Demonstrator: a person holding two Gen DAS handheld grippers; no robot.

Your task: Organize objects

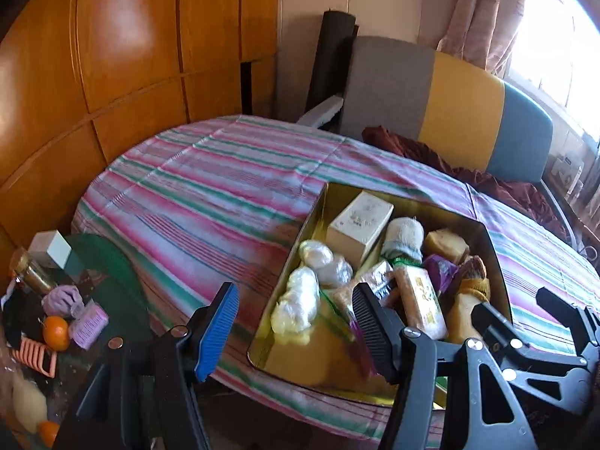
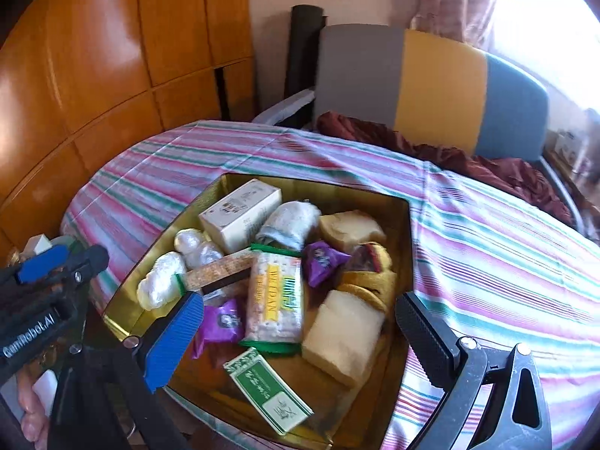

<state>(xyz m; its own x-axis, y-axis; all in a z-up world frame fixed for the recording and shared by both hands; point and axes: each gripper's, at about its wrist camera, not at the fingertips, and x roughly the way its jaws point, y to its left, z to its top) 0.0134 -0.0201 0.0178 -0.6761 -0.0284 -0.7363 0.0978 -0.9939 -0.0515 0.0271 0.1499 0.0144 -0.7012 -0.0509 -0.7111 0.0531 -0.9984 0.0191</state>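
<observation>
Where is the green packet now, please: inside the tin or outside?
Inside: the green packet lies flat on the tin floor, near its front wall.

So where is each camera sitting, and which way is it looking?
Left wrist: rides the left gripper, looking down along its fingers at the striped table and gold tin; the right gripper shows too.
Right wrist: rides the right gripper, looking down into the tin; the left gripper and person's fingers show.
Both share the tin, table, and chair.
</observation>
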